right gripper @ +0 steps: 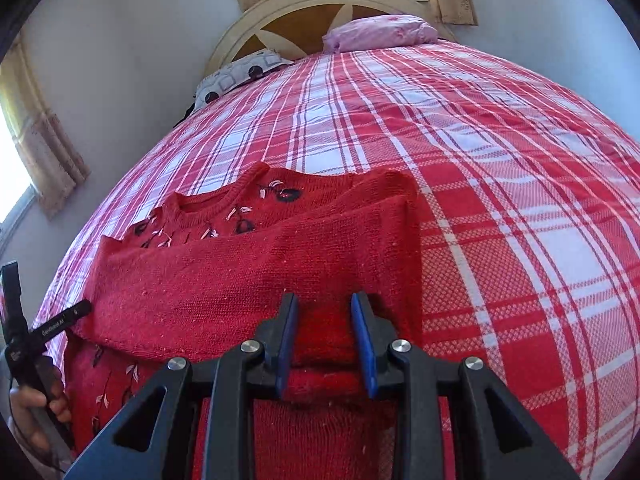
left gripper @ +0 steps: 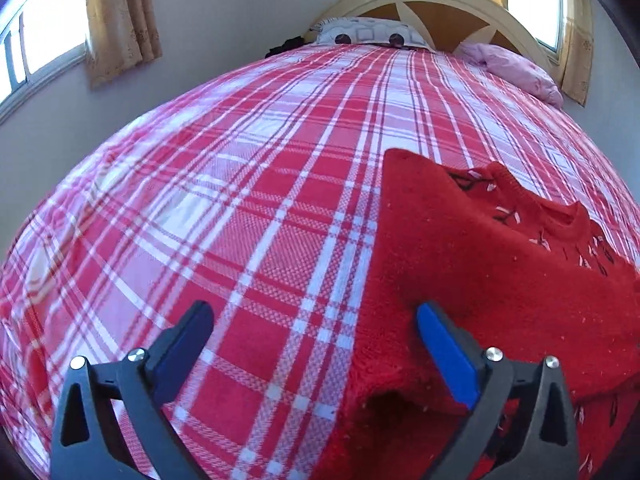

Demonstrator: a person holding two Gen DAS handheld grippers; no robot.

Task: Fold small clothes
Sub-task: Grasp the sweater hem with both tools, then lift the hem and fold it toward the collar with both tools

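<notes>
My left gripper (left gripper: 314, 322) gapes empty; my right gripper (right gripper: 324, 312) stands parted over the sweater (right gripper: 248, 280), bare bedspread (right gripper: 520, 208) at three o'clock.

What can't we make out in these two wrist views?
- Red sweater: its lower hem is cut off by the bottom edge and hidden behind the right gripper in the right wrist view.
- Left gripper: only part of its handle shows at the right wrist view's left edge.
- Dark item beside the patterned pillow: too small to identify, left wrist view.
</notes>
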